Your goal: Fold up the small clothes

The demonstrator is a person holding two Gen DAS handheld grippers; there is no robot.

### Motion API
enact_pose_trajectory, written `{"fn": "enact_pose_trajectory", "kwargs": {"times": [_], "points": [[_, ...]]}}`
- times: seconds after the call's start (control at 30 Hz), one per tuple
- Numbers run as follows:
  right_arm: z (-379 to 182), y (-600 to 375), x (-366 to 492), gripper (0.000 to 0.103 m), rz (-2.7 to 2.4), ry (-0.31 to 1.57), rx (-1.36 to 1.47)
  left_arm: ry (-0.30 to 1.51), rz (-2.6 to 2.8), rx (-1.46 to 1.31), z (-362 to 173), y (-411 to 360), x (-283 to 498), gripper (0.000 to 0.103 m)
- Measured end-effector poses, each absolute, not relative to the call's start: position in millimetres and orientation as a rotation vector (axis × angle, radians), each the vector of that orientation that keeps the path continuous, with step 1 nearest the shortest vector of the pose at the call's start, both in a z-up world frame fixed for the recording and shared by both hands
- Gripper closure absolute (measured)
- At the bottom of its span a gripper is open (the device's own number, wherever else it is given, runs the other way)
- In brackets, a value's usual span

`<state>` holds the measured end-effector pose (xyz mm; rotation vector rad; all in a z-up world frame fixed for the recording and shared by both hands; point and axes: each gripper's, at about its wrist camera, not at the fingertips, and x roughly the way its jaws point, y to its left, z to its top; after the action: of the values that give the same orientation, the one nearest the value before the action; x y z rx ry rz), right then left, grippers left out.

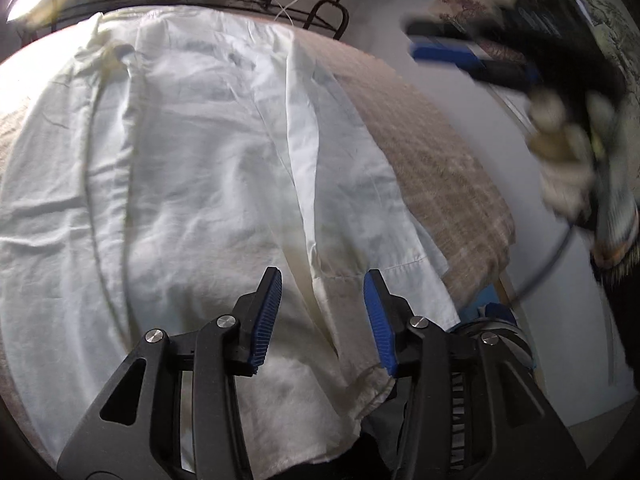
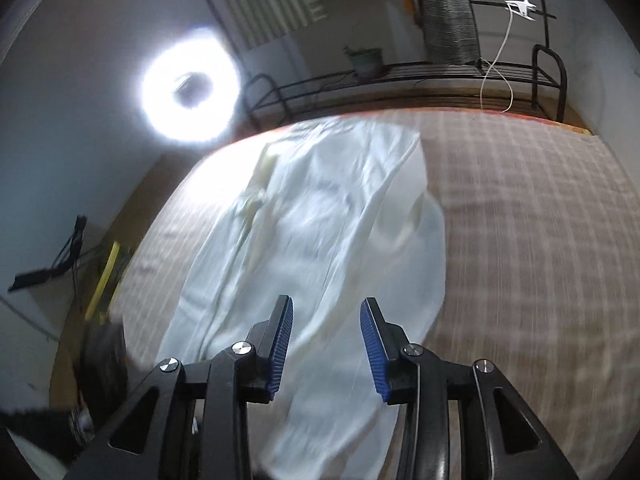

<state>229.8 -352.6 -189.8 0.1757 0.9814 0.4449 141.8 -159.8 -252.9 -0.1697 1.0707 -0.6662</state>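
A white shirt point(image 1: 180, 168) lies spread on a brown checked tablecloth point(image 1: 432, 168); one sleeve point(image 1: 376, 240) reaches toward the table's right edge. My left gripper point(image 1: 322, 280) is open and empty, just above the shirt near the sleeve's hem. My right gripper point(image 1: 440, 44) shows blurred in the air at the upper right, held by a gloved hand point(image 1: 568, 160). In the right wrist view the right gripper point(image 2: 326, 306) is open and empty above the shirt point(image 2: 320, 240), which lies on the cloth point(image 2: 540, 240).
A black metal rack point(image 2: 400, 76) with a potted plant point(image 2: 366, 60) stands behind the table. A ring light point(image 2: 190, 84) glares at the left. The table's right edge point(image 1: 500, 248) drops to a pale floor.
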Motion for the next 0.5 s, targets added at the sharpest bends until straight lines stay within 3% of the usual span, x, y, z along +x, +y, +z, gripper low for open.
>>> {"fn": "enact_pose_trajectory", "kwargs": {"times": [0.07, 0.13, 0.4, 0.5], "points": [[-192.4, -351.5, 259.8, 0.065, 0.425, 0.989, 0.196, 1.075, -0.676, -0.164, -257.1, -162.0, 142.4, 0.067], [-198.9, -350.0, 290.7, 0.065, 0.416, 1.005, 0.222, 1.082, -0.689, -0.146, -261.1, -166.6, 142.3, 0.097], [-244.9, -333.9, 388.1, 0.067, 0.247, 1.130, 0.191, 1.076, -0.735, -0.182, -265.3, -169.0, 140.7, 0.100], [-263.3, -327.0, 406.8, 0.092, 0.235, 1.164, 0.188, 1.087, -0.753, -0.220, -266.7, -167.1, 142.2, 0.101]]}}
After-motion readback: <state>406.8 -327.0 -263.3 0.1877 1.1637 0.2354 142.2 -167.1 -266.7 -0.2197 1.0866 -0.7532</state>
